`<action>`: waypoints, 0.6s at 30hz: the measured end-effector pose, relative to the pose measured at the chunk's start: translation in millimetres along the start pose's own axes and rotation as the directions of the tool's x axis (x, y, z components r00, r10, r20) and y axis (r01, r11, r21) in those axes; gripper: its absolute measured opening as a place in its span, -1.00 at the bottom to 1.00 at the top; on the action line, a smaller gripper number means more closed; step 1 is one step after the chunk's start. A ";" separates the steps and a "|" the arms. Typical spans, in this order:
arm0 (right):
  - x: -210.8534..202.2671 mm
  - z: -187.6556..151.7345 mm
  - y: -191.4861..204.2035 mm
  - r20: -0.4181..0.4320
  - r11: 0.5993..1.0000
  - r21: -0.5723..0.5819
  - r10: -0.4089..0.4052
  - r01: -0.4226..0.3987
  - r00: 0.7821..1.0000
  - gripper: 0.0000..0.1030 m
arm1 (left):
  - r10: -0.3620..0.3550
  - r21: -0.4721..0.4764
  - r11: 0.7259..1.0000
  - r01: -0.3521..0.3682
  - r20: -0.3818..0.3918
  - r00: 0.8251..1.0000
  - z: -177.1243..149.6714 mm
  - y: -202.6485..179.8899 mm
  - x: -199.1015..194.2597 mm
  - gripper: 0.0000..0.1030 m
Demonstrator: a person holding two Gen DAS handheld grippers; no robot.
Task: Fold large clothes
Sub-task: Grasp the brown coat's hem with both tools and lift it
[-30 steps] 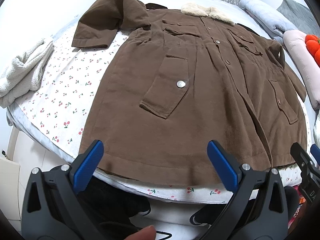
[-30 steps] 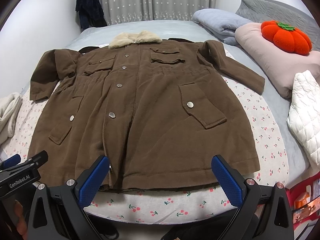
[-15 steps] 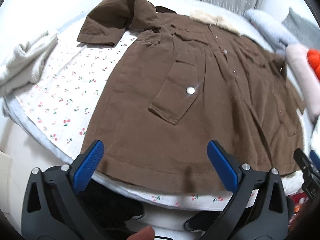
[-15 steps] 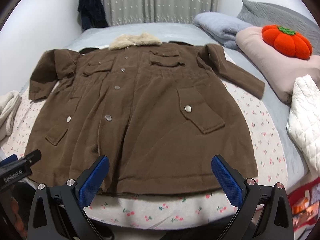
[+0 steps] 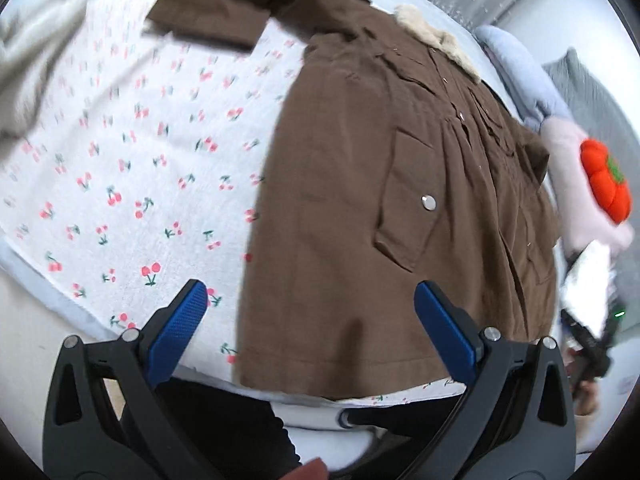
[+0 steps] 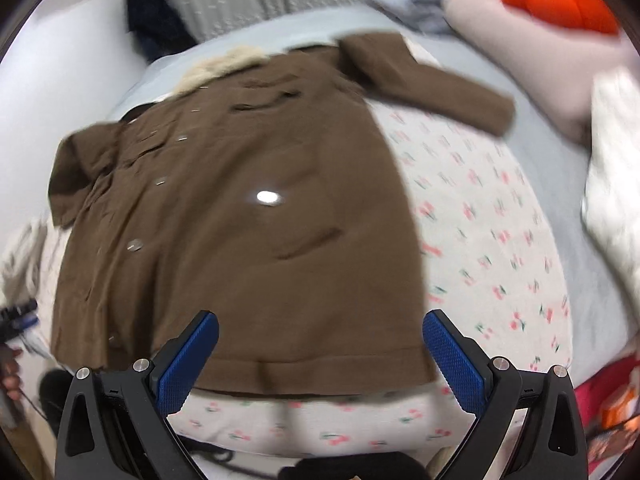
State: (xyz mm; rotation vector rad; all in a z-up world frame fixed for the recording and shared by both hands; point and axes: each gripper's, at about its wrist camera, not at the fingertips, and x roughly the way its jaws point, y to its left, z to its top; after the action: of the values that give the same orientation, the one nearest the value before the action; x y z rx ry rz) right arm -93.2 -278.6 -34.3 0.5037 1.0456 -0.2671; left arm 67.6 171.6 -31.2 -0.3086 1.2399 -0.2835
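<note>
The bed (image 5: 48,280) takes up nearly everything ahead of both grippers, its cherry-print sheet (image 5: 132,168) spread flat so there is a broad, even surface to fold on. The brown coat (image 5: 352,208) lies face up across that sheet, hem toward the grippers and pale furry collar (image 5: 440,44) at the far end. It seems laid out this way so the whole length can be worked from the foot of the bed.

From the left gripper (image 5: 316,320), the coat's near hem corner sits just ahead and a little to its right. Bare sheet shows beyond its left finger. Both blue pads stand wide apart with nothing between them, so it is released and empty. It looks placed to come down on that hem corner. The left sleeve (image 5: 224,4) lies bent outward on the sheet, far ahead.

The right gripper (image 6: 320,352) is likewise spread open and holds nothing. The hem edge runs across just ahead of it, between its two fingers, and the coat's right edge lines up near its right finger. The right sleeve (image 6: 432,92) stretches away to the far right, flat on the sheet, probably left out so it can be folded inward later. This view is smeared by motion, so finer detail of the hem is hard to judge.

A flap pocket (image 5: 408,204) with a metal snap (image 5: 429,202) lies ahead and right of the left gripper, closed and flat. An orange pumpkin cushion (image 5: 604,184) sits off to the far right, clear of the coat.
</note>
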 end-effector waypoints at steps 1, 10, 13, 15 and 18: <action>4.2 2.3 -17.2 -0.010 0.999 0.039 0.016 -0.016 1.000 1.00 | -0.023 -0.022 1.000 0.023 -0.017 1.000 1.1 7.4 5.3 0.96; 42.6 -3.0 -90.5 0.003 0.884 0.321 0.358 -0.340 0.934 0.90 | -0.243 -0.079 0.969 0.236 -0.103 0.965 -10.8 17.5 42.7 0.45; 49.8 -6.1 -83.6 0.020 0.799 0.355 0.512 -0.485 0.859 0.52 | -0.208 -0.028 0.978 0.206 -0.120 0.971 -15.5 2.4 49.2 0.18; 55.2 -7.8 -74.2 -0.003 0.802 0.344 0.522 -0.489 0.853 -0.02 | -0.175 -0.001 0.984 0.176 -0.110 0.978 -17.9 -4.2 47.5 -0.51; 46.7 -9.9 -75.4 0.017 0.808 0.348 0.502 -0.476 0.865 -0.73 | -0.164 -0.012 0.986 0.164 -0.040 0.986 -19.3 -5.3 24.5 -0.76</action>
State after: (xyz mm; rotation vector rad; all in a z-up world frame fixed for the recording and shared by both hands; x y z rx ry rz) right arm -111.4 -336.9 -99.4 1.0885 0.9072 0.0377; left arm 56.4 156.1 -56.4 -0.4151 1.2580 -0.4283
